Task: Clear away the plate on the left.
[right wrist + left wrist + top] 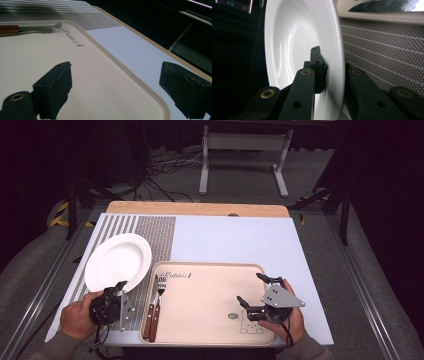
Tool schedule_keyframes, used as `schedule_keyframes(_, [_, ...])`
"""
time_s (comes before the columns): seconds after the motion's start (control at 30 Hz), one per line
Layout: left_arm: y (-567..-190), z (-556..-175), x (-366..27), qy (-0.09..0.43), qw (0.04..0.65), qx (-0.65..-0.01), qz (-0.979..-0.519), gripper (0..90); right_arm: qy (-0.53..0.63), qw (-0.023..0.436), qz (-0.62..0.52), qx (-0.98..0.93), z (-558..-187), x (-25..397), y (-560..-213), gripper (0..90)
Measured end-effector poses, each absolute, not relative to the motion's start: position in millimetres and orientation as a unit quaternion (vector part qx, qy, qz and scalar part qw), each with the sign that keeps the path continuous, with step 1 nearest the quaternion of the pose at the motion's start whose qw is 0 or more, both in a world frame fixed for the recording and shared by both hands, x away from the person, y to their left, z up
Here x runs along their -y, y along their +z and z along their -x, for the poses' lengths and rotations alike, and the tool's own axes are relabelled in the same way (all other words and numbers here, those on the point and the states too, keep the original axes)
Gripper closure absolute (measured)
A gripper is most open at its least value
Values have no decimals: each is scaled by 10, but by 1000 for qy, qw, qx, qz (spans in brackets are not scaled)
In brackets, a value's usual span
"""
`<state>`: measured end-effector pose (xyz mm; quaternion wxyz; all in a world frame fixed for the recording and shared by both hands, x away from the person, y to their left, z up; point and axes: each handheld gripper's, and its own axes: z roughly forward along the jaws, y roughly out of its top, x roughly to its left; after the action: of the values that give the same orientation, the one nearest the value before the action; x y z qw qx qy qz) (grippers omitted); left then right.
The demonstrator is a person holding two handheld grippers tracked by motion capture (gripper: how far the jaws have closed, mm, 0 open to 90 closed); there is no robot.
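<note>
Between the jaws of the left claw (119, 287) sits the near rim of a white plate (118, 261); the left claw view shows one jaw pressed on the inner face of the plate (312, 32) and the other behind its rim, so this claw is clamped on it. Beyond the left claw the plate spreads over the dotted and striped mat (160, 237) on the counter (235, 237). A hand (77, 317) grips this claw from behind.

Just right of the left claw lies a beige tray (210, 295), and along its nearest edge rest a fork (159, 305) and a knife (150, 312) with brown wooden handles, side by side, tines and blade pointing away from the person.

Farther right, the right claw (255, 289) hovers over the tray's right part, its jaws spread wide with nothing between them. Under it a small bear drawing (250, 322) is printed on the tray. In the right claw view, the tray's rim (130, 75) runs between the jaws, the fork (47, 28) lies far ahead to the left, and the pale blue counter (135, 50) stretches ahead on the right.
</note>
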<state>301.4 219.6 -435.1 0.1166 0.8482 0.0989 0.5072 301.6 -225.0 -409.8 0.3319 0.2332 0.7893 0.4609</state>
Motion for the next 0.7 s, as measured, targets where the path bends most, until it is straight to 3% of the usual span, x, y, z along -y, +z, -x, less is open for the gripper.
schedule_keyframes(0.7, [-4161,-3086,-1864,537,127,-54,-832,822,462,334,-230,-789,-3006,2246,-4094,123])
